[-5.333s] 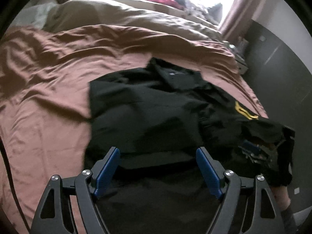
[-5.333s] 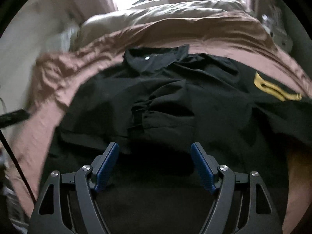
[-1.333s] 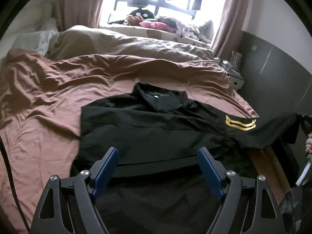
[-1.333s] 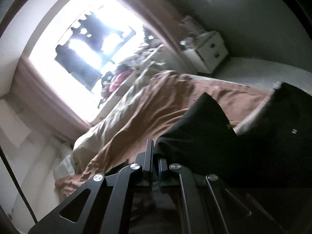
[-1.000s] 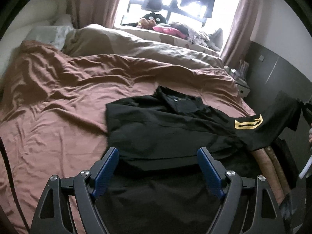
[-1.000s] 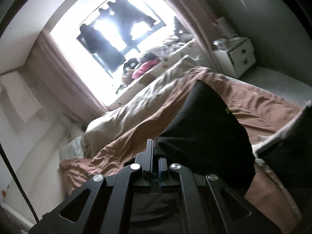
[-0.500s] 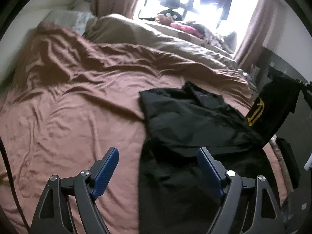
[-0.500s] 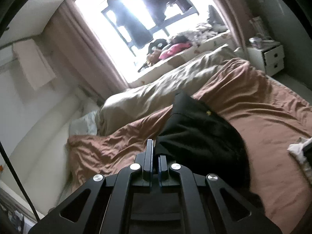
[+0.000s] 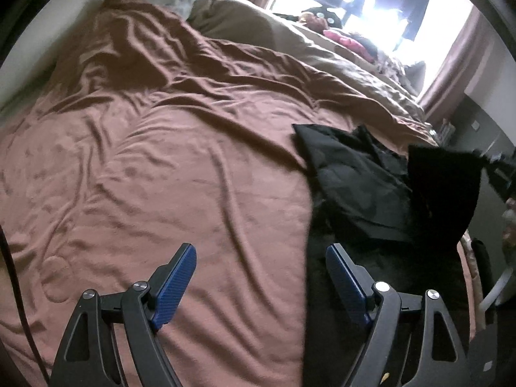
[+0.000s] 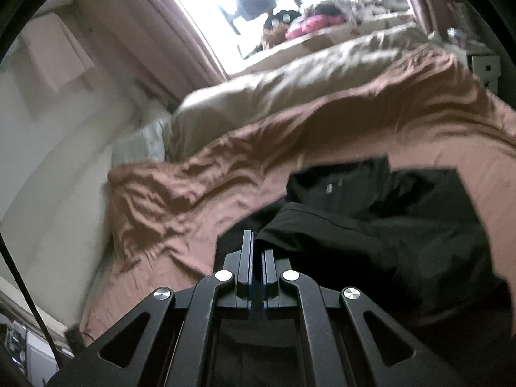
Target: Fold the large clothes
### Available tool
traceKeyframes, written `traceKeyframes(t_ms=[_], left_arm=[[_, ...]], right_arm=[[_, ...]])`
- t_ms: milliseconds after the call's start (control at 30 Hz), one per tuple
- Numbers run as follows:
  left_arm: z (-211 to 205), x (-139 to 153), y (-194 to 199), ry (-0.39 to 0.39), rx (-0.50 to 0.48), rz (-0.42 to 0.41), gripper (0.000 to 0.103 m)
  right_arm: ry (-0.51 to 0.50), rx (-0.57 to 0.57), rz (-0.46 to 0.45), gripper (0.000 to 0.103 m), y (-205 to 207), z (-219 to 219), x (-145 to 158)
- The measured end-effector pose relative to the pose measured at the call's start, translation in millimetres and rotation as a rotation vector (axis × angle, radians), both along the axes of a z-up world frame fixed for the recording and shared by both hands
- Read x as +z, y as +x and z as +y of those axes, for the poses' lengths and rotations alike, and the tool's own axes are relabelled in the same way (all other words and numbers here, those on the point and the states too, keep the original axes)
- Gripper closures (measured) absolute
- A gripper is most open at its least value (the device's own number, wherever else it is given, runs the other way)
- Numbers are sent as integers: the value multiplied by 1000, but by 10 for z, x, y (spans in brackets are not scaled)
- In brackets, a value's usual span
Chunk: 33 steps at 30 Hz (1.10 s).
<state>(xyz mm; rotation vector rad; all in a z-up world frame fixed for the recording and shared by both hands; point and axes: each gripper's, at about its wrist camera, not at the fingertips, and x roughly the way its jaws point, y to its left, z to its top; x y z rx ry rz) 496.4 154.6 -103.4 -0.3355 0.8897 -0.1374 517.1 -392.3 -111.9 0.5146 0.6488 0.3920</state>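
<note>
The fold looks partly done: the black shirt (image 10: 371,225) lies on the bed (image 9: 161,161) toward three o'clock, right tool (image 10: 256,248) clenched on its sleeve, left tool (image 9: 261,277) released, empty.

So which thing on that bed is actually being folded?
Start at the big bed with its rumpled brown cover. Toward its right side lies the black shirt, one flap lifted in the right gripper. It is the only black cloth there; the bedding is brown or beige.
</note>
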Motion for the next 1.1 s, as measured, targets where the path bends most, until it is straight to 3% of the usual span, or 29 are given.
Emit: traceKeyframes(t_ms=[300,367,400,433,467,633,767,1033,1100], left_arm=[[169,5,-136,12,23,11,19],[116,51,-148,20,16,11,19],[86,74,-152,24,12,9,19],[46,103,-150,28,7,6,19],[4,137,-147,30,1,2,19],[-340,304,-91,27,-42,-30,19],[-710,322,0,41,-97,-22,19],[-1664,385,208,76,-235,-26,19],[-1929,366,274,89,-269,-18,19]], right_arm=[[113,89,243,99,381,150,-733],[129,118,257,90,370,111,-802],[135,131,258,66,334,88,-804],[153,155,256,29,310,44,-816],[160,167,257,9,257,7,-834],[145,201,231,9,76,-264,-865],[119,123,181,9,-112,-774,-846],[88,-51,200,9,-145,-1822,-998],[96,-83,207,14,-143,-2022,-1049]])
